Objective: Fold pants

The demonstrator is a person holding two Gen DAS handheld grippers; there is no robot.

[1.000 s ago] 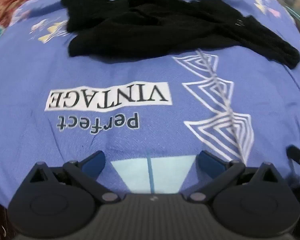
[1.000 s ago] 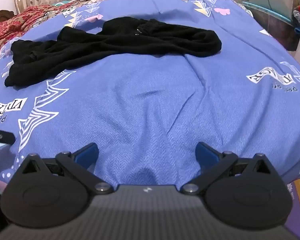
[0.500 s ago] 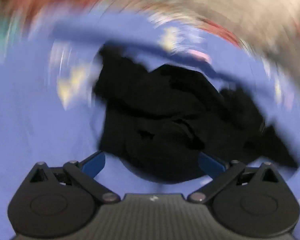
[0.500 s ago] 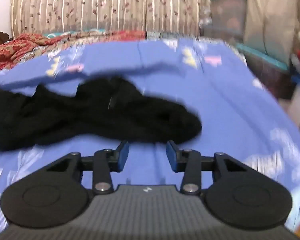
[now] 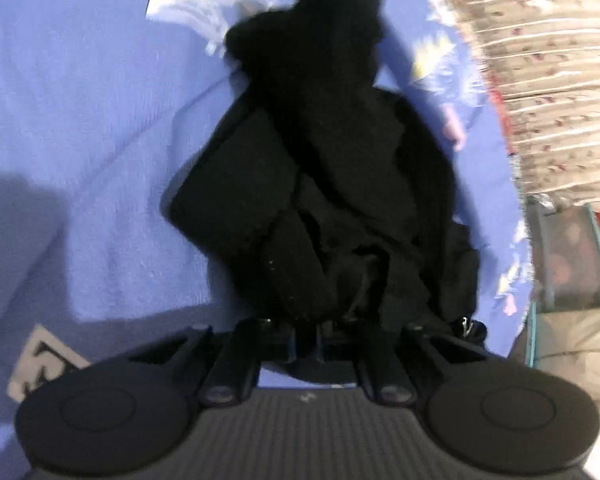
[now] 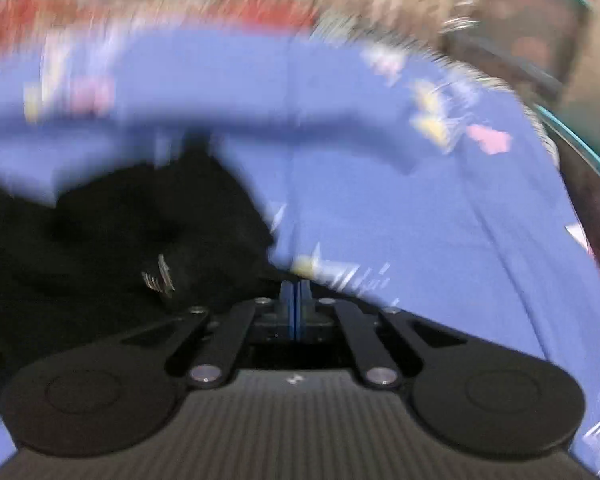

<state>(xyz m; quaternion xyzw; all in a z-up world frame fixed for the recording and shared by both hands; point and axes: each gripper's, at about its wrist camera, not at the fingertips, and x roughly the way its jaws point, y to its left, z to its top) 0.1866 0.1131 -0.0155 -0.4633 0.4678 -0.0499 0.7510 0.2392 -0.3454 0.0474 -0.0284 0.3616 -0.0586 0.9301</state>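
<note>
The black pants point(image 5: 324, 168) lie crumpled on the blue bedsheet point(image 5: 80, 120), stretching away from me in the left wrist view. My left gripper point(image 5: 318, 336) is shut on the near edge of the pants. In the blurred right wrist view the pants point(image 6: 100, 248) fill the left side. My right gripper point(image 6: 296, 304) has its blue pads pressed together at the right edge of the pants; whether cloth is pinched between them is not clear.
A beige patterned curtain point(image 5: 548, 80) hangs beyond the bed on the right. Storage boxes point(image 5: 568, 256) stand beside the bed there. A white print point(image 5: 40, 360) marks the sheet at lower left. A red patterned cover point(image 6: 140, 4) lies at the far end.
Both grippers moved from the near bed edge up to the pants and closed from wide open. The left one now grips the cloth. The left view has swung round.
</note>
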